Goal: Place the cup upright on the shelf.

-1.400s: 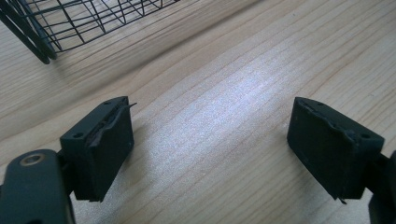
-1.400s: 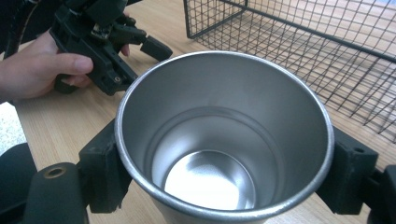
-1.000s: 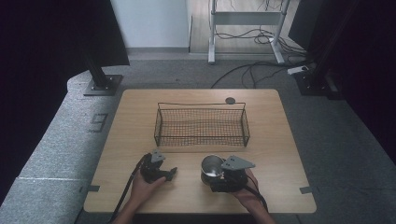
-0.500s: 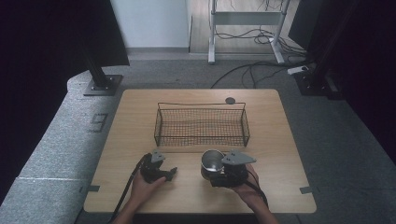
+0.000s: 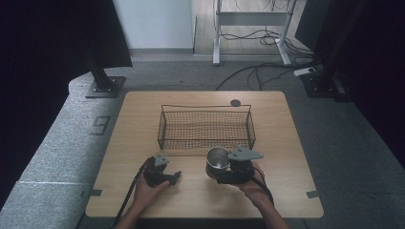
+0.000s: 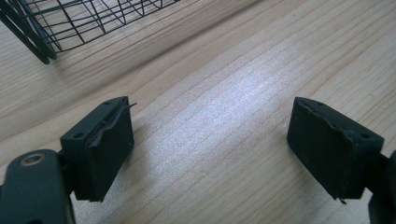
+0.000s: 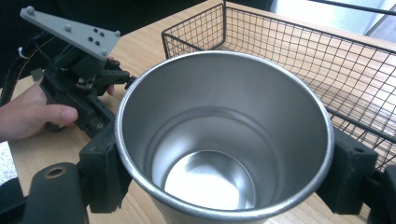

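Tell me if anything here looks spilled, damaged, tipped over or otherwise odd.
Nothing stands out. The steel cup is upright and empty between the right gripper's jaws, the wire basket sits square on the table, and the left gripper is open over bare wood.

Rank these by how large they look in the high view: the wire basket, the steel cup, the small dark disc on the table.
1. wire basket, by far the largest.
2. steel cup, held between the right gripper jaws.
3. dark disc, the smallest, beyond the basket.
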